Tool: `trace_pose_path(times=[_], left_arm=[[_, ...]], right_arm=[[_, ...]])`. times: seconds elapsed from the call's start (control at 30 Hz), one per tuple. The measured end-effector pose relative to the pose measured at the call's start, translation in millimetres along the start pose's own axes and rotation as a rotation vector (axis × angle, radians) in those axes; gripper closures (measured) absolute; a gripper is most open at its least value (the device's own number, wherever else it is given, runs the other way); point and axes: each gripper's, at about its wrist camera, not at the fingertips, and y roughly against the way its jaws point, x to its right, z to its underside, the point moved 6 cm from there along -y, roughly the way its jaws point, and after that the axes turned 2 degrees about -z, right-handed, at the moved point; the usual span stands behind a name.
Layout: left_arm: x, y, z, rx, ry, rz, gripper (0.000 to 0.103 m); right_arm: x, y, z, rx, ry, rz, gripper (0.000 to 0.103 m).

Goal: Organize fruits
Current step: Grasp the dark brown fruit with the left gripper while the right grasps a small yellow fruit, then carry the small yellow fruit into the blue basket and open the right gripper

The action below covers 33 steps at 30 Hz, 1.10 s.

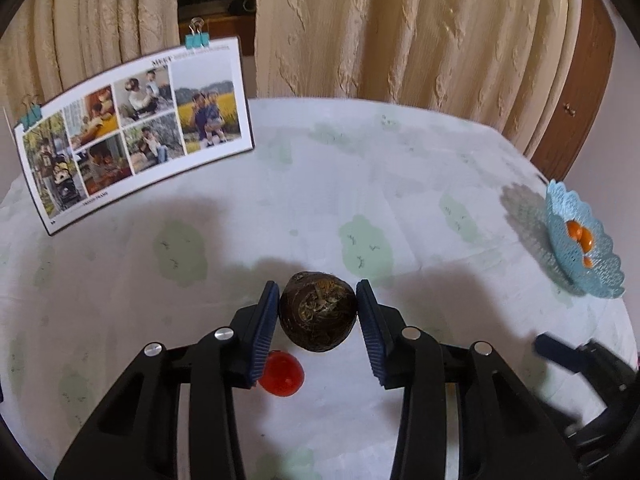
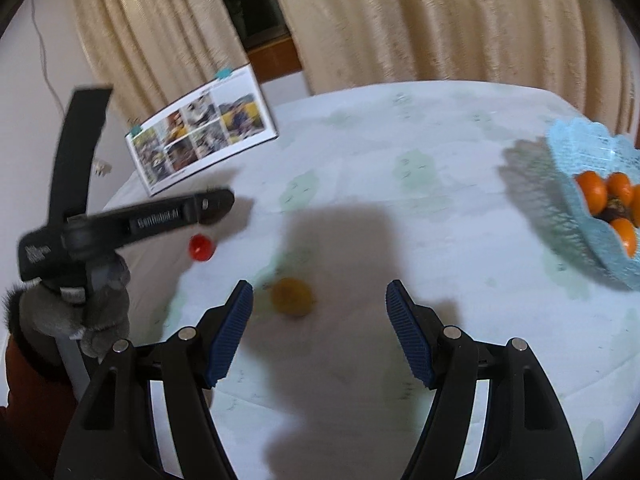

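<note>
A dark brown fruit (image 1: 317, 310) sits between the blue pads of the left gripper (image 1: 318, 300); the jaws close in on both its sides, the left pad touching it and the right pad at its edge, though whether it is lifted off the counter (image 1: 360, 184) I cannot tell. Just below and left of it, a red tomato (image 1: 281, 374) lies on the pale cloth, partly behind the left pad. The right gripper (image 2: 319, 300) has its jaws spread wide with nothing between the pads; a yellow-orange fruit (image 2: 292, 297) lies on the counter just beyond them, nearer the left pad. Far to the right stands a light blue lace-pattern basket (image 2: 580, 216) holding several oranges (image 2: 592, 192). At the counter's far left, a photo board (image 1: 132, 128) stands propped before cream curtains (image 1: 400, 28).
</note>
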Motion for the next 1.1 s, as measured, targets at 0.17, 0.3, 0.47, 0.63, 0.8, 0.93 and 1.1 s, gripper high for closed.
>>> trace_pose_path(times=[0.17, 0.3, 0.47, 0.63, 0.8, 0.93, 1.1], left_arm=[[-5, 15, -7, 0.035, 0.017, -0.011, 0.063], [-6, 23, -10, 0.053, 0.022, -0.017, 0.063], [-5, 25, -10, 0.053, 0.024, -0.014, 0.063], [-4, 26, -9, 0.053, 0.028, -0.013, 0.063], [-2, 25, -8, 0.05, 0.023, -0.01, 0.063], [2, 26, -7, 0.051, 0.018, -0.008, 0.063], [8, 27, -7, 0.052, 0.008, -0.004, 0.063]], right_arm=[[-13, -15, 2, -0.038, 0.038, 0.004, 0.032], [-21, -27, 2, -0.067, 0.064, 0.006, 0.042], [-24, -40, 7, -0.112, 0.087, 0.026, 0.063], [-21, -41, 6, -0.112, 0.08, 0.038, 0.074], [-18, -33, 5, -0.09, 0.055, 0.042, 0.074], [-7, -15, -1, -0.039, 0.022, 0.053, 0.074], [19, 11, -11, 0.027, -0.045, 0.086, 0.074]])
